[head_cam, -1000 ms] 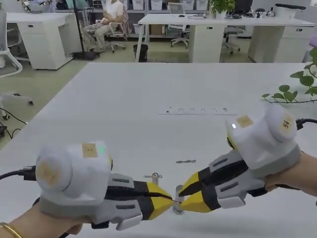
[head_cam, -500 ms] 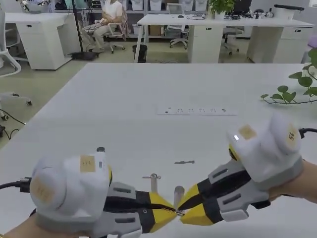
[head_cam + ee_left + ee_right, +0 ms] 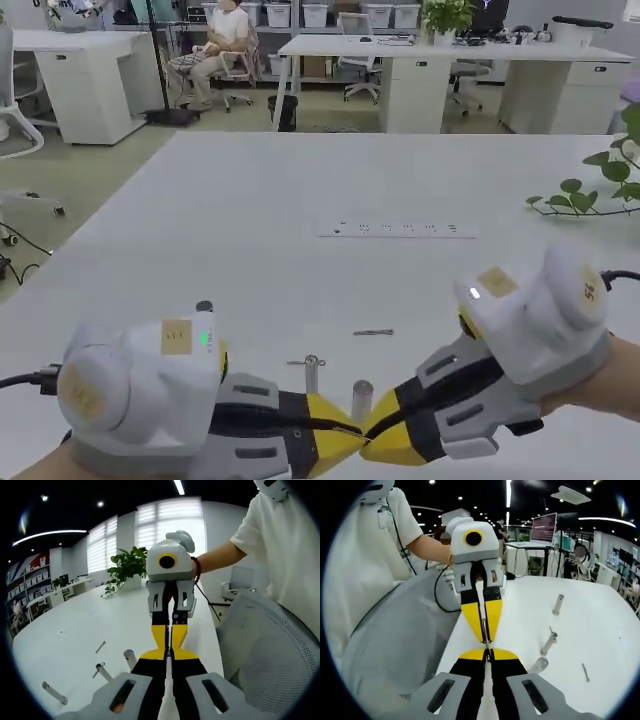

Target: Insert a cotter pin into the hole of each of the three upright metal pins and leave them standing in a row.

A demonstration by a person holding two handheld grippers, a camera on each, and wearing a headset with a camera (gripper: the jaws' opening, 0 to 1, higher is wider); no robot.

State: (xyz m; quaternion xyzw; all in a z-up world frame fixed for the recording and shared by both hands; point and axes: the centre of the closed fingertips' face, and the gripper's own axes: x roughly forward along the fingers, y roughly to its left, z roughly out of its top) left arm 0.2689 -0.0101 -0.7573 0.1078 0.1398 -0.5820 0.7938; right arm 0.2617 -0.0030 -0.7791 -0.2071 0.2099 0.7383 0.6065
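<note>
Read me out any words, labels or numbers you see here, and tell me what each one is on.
Nothing reads cleanly.
Dark mark on the end cap of the right gripper: perhaps "5" plus another character, too blurred.
Tan sticker on the right gripper: unreadable.
Tan label on the left gripper: unreadable.
Power strip on the table: markings too small.
Monitor: screen text blurred.
</note>
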